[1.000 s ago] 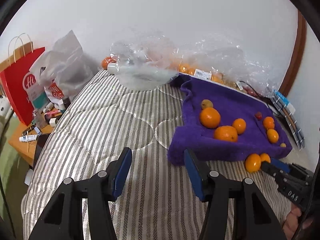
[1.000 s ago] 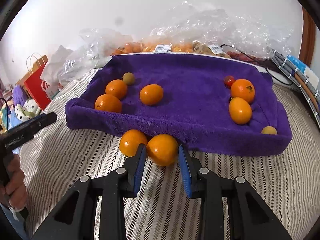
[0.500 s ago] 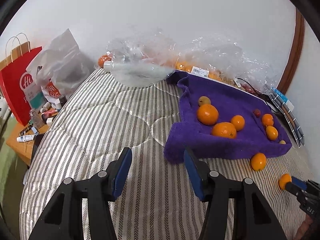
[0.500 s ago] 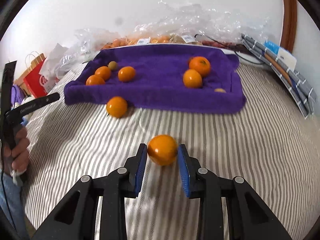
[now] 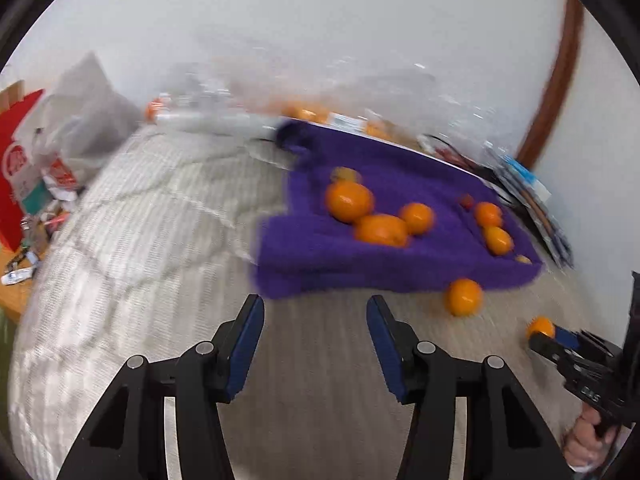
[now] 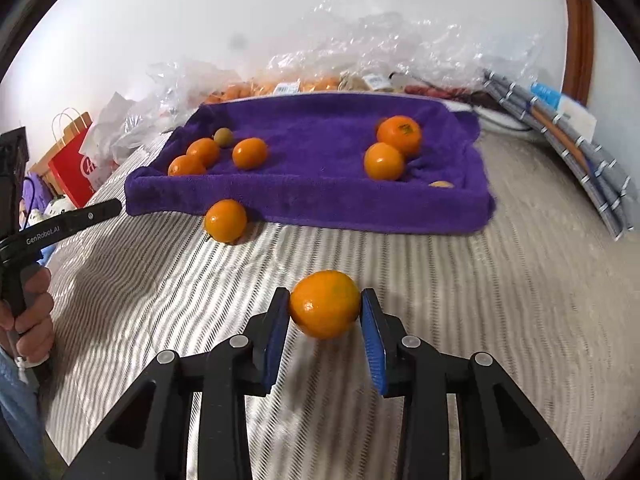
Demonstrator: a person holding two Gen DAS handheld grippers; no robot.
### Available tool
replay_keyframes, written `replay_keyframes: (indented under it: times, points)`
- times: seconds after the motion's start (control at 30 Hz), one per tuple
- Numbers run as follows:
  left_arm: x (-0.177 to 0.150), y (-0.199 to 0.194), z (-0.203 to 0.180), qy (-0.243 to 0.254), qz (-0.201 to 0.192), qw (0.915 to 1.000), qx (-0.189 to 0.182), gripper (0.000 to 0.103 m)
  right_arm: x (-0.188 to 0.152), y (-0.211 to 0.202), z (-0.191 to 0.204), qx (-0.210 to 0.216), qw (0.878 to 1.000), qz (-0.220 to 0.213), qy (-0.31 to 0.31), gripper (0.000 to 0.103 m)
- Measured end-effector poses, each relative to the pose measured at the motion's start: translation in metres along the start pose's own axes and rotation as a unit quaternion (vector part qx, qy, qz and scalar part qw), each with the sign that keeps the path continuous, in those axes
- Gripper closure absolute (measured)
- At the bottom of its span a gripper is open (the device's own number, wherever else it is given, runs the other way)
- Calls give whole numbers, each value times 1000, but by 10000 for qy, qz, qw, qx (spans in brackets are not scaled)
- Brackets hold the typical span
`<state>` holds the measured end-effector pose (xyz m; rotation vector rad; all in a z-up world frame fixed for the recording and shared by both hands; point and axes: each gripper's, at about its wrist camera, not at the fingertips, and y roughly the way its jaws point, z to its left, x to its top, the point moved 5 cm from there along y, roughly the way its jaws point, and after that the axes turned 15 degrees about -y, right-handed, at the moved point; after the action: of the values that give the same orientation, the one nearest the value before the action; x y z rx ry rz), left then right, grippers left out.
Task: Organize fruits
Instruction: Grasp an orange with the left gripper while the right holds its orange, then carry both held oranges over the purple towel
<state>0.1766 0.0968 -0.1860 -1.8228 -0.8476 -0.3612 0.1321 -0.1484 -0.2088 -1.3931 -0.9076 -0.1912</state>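
Note:
My right gripper is shut on an orange and holds it above the striped bedcover, in front of the purple towel-lined tray. The held orange also shows in the left wrist view. A second loose orange lies on the cover against the tray's front edge; the left wrist view shows it too. Several oranges and a small greenish fruit lie inside the tray. My left gripper is open and empty over the cover, left of the tray.
Clear plastic bags with more fruit line the wall behind the tray. A red paper bag and white bags stand at the left. Striped folders lie right of the tray. The bed edge drops off at the left.
My right gripper has come a little closer to the tray with the orange still in it. My left gripper has swung right, so the tray sits more central; that view is motion-blurred.

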Motion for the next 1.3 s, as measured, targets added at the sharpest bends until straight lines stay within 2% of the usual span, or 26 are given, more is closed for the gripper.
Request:
replay_keyframes:
  times: [0.13, 0.27, 0.4, 0.47, 0.53, 0.6, 0.8, 1.0, 1.17, 1.3]
  points:
    - [-16, 5, -54, 418, 209, 9986, -242, 53, -12, -11, -19, -215, 9997, -31, 81, 68]
    - [-30, 28, -91, 753, 361, 9965, -1, 53, -27, -22, -37, -287, 9992, -75, 250, 68]
    - [-38, 49, -111, 781, 487, 9957, 91, 53, -38, -34, -47, -328, 9986, -214, 362, 68]
    - [-40, 57, -115, 808, 476, 9953, 220, 56, -40, -37, -49, -283, 9984, -280, 410, 68]
    - [-40, 62, -117, 786, 463, 9954, 300, 68, -40, -38, -51, -217, 9981, -340, 476, 68]
    - [-41, 63, -118, 755, 430, 9956, 346, 72, -41, -36, -52, -193, 9981, -289, 500, 68]
    - [-43, 54, -116, 692, 354, 9965, 313, 73, -42, -39, -55, -152, 9972, -378, 625, 68]
    - [-37, 26, -105, 456, 241, 9985, 160, 73, -40, -40, -55, -147, 9971, -393, 634, 68]
    - [-22, 4, -95, 345, 45, 9993, 157, 73, -36, -42, -60, -185, 9968, -323, 705, 68]
    - [-6, -9, -87, 243, -88, 9995, 153, 73, -16, -57, -64, -267, 9962, -511, 646, 68]
